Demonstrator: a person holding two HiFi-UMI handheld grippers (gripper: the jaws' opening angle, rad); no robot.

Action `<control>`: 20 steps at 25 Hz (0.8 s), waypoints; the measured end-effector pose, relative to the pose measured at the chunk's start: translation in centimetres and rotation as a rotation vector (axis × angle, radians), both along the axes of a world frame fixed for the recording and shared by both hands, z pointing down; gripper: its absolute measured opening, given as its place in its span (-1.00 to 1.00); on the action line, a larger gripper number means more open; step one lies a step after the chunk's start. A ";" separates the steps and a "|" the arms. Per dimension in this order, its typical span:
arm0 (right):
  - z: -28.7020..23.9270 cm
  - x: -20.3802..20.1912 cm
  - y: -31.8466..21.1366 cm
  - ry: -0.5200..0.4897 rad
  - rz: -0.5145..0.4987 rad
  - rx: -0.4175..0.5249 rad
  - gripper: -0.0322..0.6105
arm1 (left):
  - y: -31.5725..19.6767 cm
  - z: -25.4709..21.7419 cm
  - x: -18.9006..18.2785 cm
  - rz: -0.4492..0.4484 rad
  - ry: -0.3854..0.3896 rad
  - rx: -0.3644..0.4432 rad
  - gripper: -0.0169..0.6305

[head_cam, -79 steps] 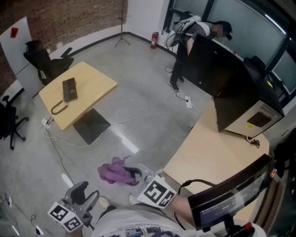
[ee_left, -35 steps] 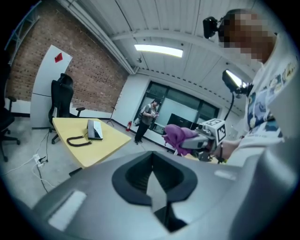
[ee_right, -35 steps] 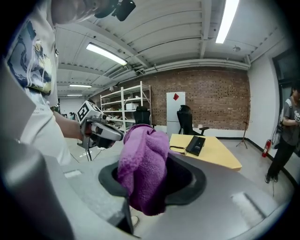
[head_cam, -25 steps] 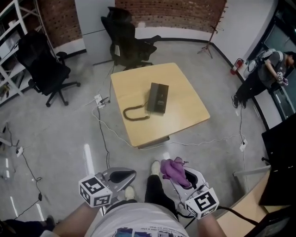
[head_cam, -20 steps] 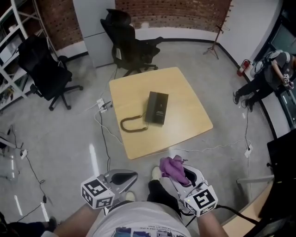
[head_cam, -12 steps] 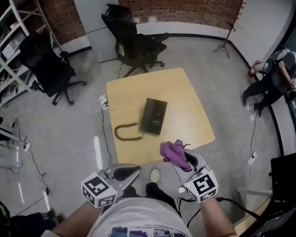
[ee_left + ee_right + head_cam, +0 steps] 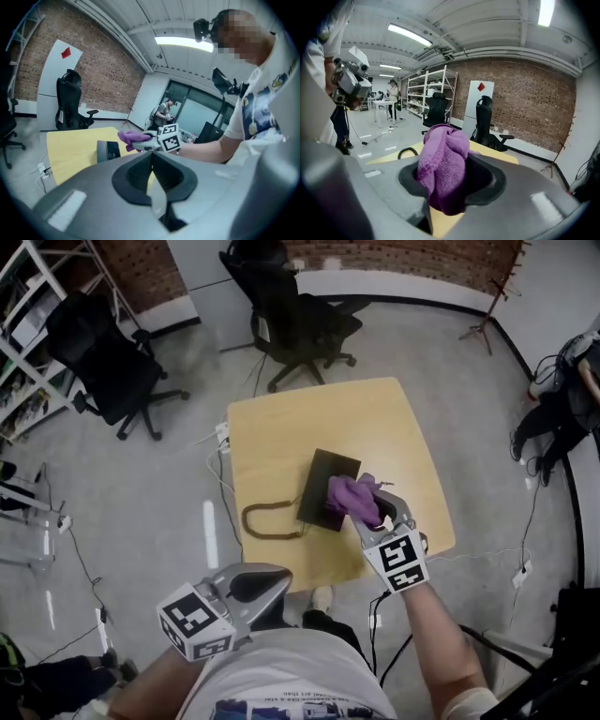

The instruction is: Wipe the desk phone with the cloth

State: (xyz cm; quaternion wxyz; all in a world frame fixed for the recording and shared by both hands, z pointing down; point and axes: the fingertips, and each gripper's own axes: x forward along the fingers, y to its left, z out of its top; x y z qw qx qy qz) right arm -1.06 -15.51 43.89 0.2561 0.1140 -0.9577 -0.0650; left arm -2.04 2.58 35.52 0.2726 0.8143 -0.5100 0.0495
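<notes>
- Right gripper (image 7: 373,510) – jaws clamped on the purple cloth (image 7: 350,495); in the right gripper view the cloth bulges up out of the jaws in a thick wad.
- The cloth sits over the right-hand part of the desk phone (image 7: 321,486) in the head view. Can't tell whether it actually touches the phone; in the left gripper view it looks to be just above it.
- The desk phone is dark and flat and lies near the middle of the yellow table (image 7: 281,423), slightly toward the near edge, turned at a small angle.
- Coiled cord (image 7: 266,521) loops off the phone's left side and lies on the tabletop.
- Left gripper (image 7: 269,581) – jaws fully together, nothing between them. It's off the table, over the floor just short of the near edge, close to the person's body.
- Around the table: black office chair (image 7: 302,313) on the far side, second chair (image 7: 111,362) far left, shelving (image 7: 23,306) at the left edge, another person (image 7: 562,390) at the right edge.
- Cables (image 7: 217,493) trail across the floor by the table's left side.
</notes>
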 end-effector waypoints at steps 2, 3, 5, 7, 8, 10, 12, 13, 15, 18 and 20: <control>1.3 -1.5 -2.2 0.042 0.022 0.032 -0.42 | -0.4 -0.2 -1.1 -0.001 0.000 -0.005 -0.94; 1.8 -2.1 -3.2 0.068 0.031 0.050 -0.42 | -0.5 -0.3 -1.7 0.001 0.000 -0.008 -0.94; 2.8 -3.2 -4.8 0.109 0.046 0.080 -0.42 | -0.6 -0.3 -2.8 0.004 0.001 -0.017 -0.94; 3.8 -3.9 -5.7 0.142 0.055 0.106 -0.42 | -0.6 -0.1 -3.8 0.004 0.001 -0.027 -0.94; 4.4 -4.2 -6.0 0.159 0.059 0.117 -0.42 | -0.5 0.0 -4.2 0.003 0.002 -0.030 -0.94; 5.5 -4.7 -6.2 0.199 0.057 0.132 -0.42 | -0.4 0.3 -5.0 0.003 0.006 -0.039 -0.94; 6.4 -4.8 -5.8 0.240 0.042 0.134 -0.42 | -0.4 0.5 -5.6 0.005 0.012 -0.052 -0.94; 6.9 -4.8 -5.3 0.259 0.034 0.132 -0.42 | -0.4 0.6 -5.8 0.006 0.018 -0.058 -0.94; 8.0 -4.5 -4.1 0.288 0.017 0.119 -0.42 | -0.3 0.7 -6.1 0.008 0.027 -0.063 -0.94; 9.4 -3.7 -2.1 0.322 -0.005 0.097 -0.42 | -0.4 1.0 -6.3 0.018 0.036 -0.067 -0.94; 10.2 -3.1 -0.6 0.344 -0.018 0.085 -0.42 | -0.5 1.1 -6.2 0.029 0.042 -0.071 -0.94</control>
